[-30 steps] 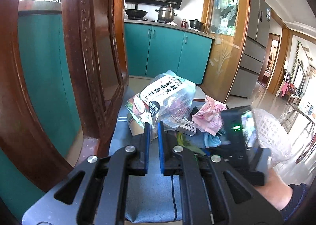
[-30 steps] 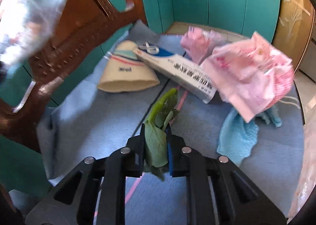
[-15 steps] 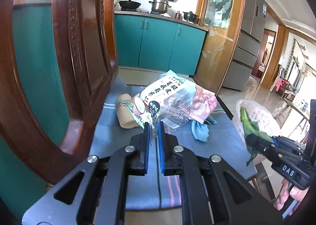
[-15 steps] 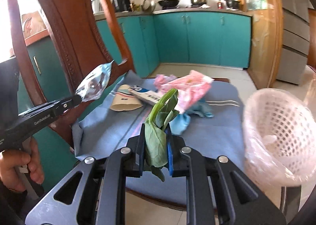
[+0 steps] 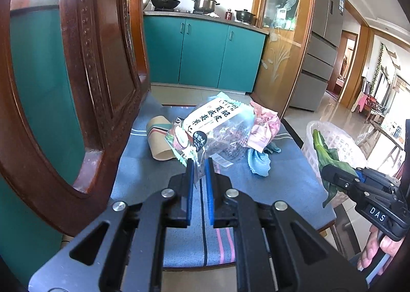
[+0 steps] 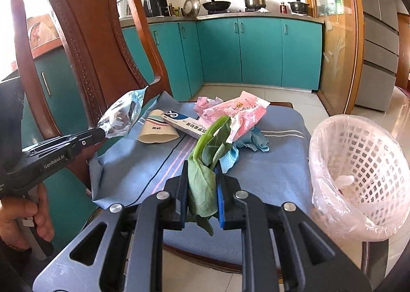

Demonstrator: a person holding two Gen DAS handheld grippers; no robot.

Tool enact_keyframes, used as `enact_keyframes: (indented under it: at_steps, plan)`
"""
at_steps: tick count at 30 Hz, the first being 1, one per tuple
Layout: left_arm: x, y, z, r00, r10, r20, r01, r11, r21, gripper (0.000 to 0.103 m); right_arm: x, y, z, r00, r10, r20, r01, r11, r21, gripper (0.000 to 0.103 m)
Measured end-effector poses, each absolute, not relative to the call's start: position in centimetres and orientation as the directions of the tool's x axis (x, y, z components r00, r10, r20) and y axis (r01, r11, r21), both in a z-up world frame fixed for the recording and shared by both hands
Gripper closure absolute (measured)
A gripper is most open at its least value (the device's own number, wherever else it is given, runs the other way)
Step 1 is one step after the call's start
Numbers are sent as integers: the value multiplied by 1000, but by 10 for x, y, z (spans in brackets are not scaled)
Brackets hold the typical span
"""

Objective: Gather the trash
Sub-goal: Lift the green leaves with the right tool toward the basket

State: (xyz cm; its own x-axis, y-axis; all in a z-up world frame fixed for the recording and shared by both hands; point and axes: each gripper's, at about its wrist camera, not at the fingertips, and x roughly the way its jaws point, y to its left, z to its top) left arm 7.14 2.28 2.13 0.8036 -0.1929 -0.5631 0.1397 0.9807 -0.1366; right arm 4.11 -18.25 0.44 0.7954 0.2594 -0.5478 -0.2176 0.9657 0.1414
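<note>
My left gripper is shut on a clear snack bag with printed label and holds it above the chair seat; it shows in the right wrist view too. My right gripper is shut on a green vegetable leaf, held above the seat's front, left of the white mesh trash basket. The leaf also shows in the left wrist view in front of the basket. On the blue seat cushion lie a pink wrapper, a long white box, a flattened paper cup and a blue rag.
The carved wooden chair back rises at the left, close to my left gripper. Teal kitchen cabinets stand behind. The basket is lined with a thin plastic bag and stands to the right of the chair on the tiled floor.
Both grippers have pulled back and up from the seat with their loads. The right gripper has swung toward the basket, which has come into view.
</note>
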Motion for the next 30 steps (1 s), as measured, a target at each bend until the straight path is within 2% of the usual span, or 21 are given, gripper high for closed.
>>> enact_keyframes:
  at_steps: [22, 24, 27, 30]
  plan:
    - [71, 23, 21, 795, -205, -571, 156, 979, -134, 93, 44, -183, 7, 807, 243, -538, -211, 970, 121, 85]
    - [72, 20, 21, 793, -213, -570, 168, 977, -132, 93, 43, -194, 15, 833, 219, -508, -188, 976, 112, 85]
    - [71, 16, 21, 791, -235, -564, 196, 972, -131, 93, 49, -239, 29, 886, 110, -451, -61, 991, 122, 84]
    - [69, 9, 20, 786, -250, -565, 223, 968, -117, 91, 57, -292, 26, 889, 1, -457, 89, 981, 174, 83]
